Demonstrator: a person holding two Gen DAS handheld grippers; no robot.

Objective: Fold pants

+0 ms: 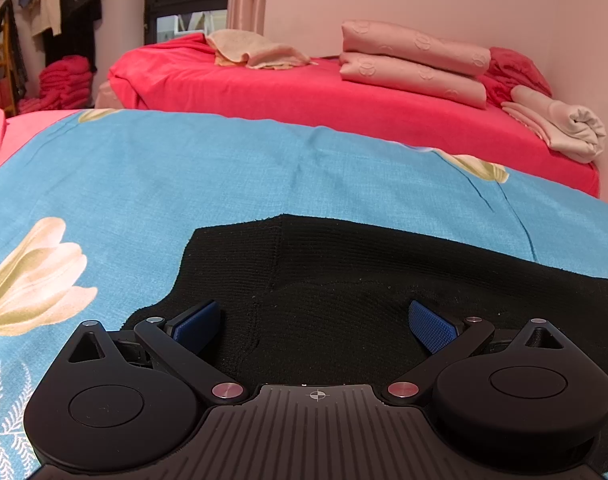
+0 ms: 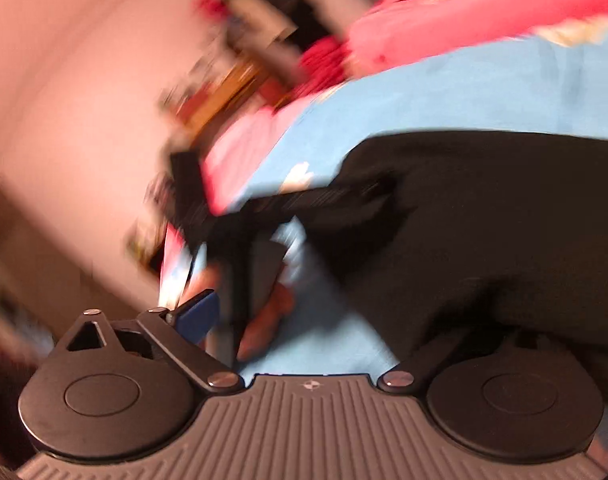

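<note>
Black knit pants [image 1: 343,280] lie flat on the blue flowered bedsheet [image 1: 184,184]. My left gripper [image 1: 315,326] is open, low over the pants, with its blue pads [image 1: 196,322] spread wide above the cloth. The right wrist view is blurred by motion and tilted. There the pants [image 2: 483,220] fill the right side. My right gripper [image 2: 315,320] is open; its left blue pad [image 2: 198,316] shows over the sheet's edge, and its right finger is hidden against the black cloth. A black shape, perhaps the left gripper [image 2: 240,224], shows ahead.
A red bed [image 1: 304,92] stands behind, with folded pink bedding [image 1: 415,60], a beige towel [image 1: 256,50] and a rolled cloth [image 1: 563,124]. Red folded cloth [image 1: 64,80] and hanging clothes [image 1: 64,4] are at the far left.
</note>
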